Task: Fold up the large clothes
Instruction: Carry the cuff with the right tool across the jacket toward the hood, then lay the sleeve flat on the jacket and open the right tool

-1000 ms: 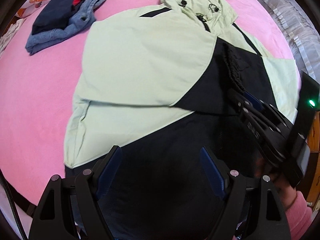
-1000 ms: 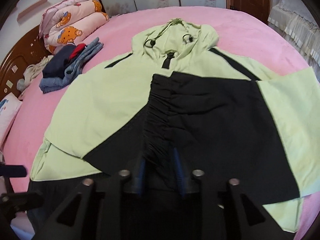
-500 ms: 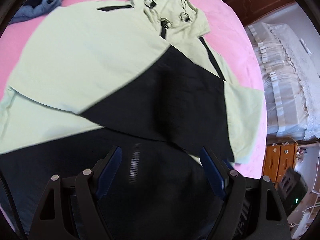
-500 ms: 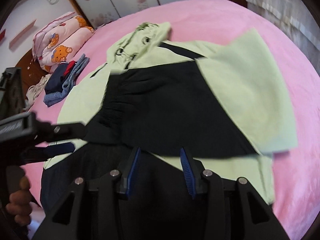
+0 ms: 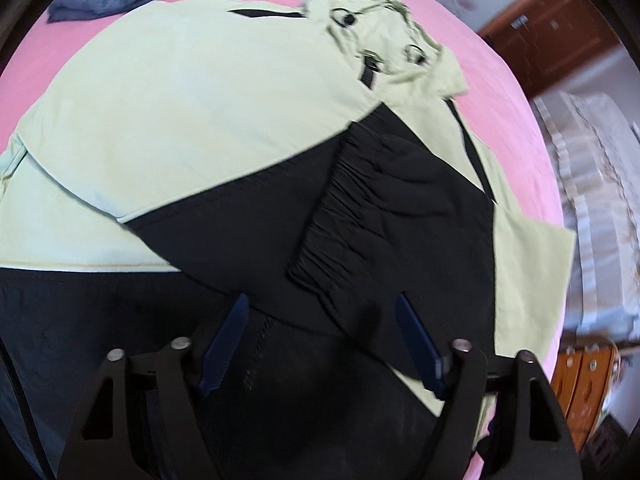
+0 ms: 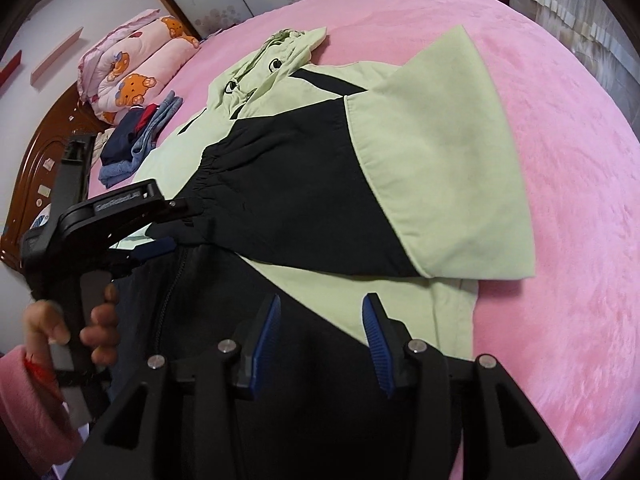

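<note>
A large pale-green and black hooded jacket (image 5: 200,120) lies flat on the pink bed, hood (image 5: 384,40) at the far end; it also shows in the right wrist view (image 6: 440,168). Both sleeves are folded in across the chest, their black gathered cuffs (image 5: 332,220) meeting near the middle. My left gripper (image 5: 320,320) is open and empty above the black hem, just short of the cuff. My right gripper (image 6: 318,320) is open and empty above the black hem on the jacket's right side. The left gripper (image 6: 160,232) appears in the right wrist view, beside the cuff (image 6: 208,184).
A pile of folded blue and dark clothes (image 6: 136,140) lies left of the jacket. A rolled bear-print quilt (image 6: 136,68) sits by the wooden headboard (image 6: 28,184). The pink bed (image 6: 560,160) spreads to the right. A wooden cabinet (image 5: 580,384) stands beside it.
My right gripper let go of the black sleeve cuff, opened and drew back to the jacket's right side. The left gripper swung toward the middle, over the hem below the cuffs.
</note>
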### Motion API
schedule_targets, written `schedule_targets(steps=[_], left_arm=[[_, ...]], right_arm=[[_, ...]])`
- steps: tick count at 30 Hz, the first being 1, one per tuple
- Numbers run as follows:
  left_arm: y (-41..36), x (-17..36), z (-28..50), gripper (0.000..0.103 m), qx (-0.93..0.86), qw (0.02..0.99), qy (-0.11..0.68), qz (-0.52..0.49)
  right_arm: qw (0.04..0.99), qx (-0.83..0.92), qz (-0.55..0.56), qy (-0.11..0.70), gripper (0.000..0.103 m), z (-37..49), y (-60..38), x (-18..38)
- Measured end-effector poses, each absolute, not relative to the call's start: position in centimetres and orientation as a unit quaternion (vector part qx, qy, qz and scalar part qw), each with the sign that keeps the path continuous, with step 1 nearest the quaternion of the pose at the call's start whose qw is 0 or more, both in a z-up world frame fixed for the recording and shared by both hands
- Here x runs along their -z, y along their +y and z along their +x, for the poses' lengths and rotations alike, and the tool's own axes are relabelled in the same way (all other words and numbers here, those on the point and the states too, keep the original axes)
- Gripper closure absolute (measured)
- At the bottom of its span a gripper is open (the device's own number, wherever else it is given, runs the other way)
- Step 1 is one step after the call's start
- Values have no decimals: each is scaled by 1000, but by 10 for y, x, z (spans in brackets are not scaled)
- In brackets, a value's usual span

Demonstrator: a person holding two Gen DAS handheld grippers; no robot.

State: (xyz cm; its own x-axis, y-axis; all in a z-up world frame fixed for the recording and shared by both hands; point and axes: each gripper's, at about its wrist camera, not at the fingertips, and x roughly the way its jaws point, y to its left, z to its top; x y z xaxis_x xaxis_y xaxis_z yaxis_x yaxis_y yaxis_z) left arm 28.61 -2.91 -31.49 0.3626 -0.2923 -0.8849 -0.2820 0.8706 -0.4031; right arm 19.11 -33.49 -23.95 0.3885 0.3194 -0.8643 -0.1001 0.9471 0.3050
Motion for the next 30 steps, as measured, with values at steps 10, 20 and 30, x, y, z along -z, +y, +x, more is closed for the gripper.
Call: schedule_targets(steps=[10, 20, 30], left_arm=[[-31, 315, 294, 50, -17, 791, 553, -261], [-43, 309, 291, 50, -21, 804, 544, -239], [-40, 311, 306, 87, -69, 804, 537, -244]], right_arm=[[819, -136, 122, 544, 60, 200, -351, 253], [822, -156, 127, 533, 60, 214, -356, 246], [825, -145, 144, 526, 60, 223, -360, 250]])
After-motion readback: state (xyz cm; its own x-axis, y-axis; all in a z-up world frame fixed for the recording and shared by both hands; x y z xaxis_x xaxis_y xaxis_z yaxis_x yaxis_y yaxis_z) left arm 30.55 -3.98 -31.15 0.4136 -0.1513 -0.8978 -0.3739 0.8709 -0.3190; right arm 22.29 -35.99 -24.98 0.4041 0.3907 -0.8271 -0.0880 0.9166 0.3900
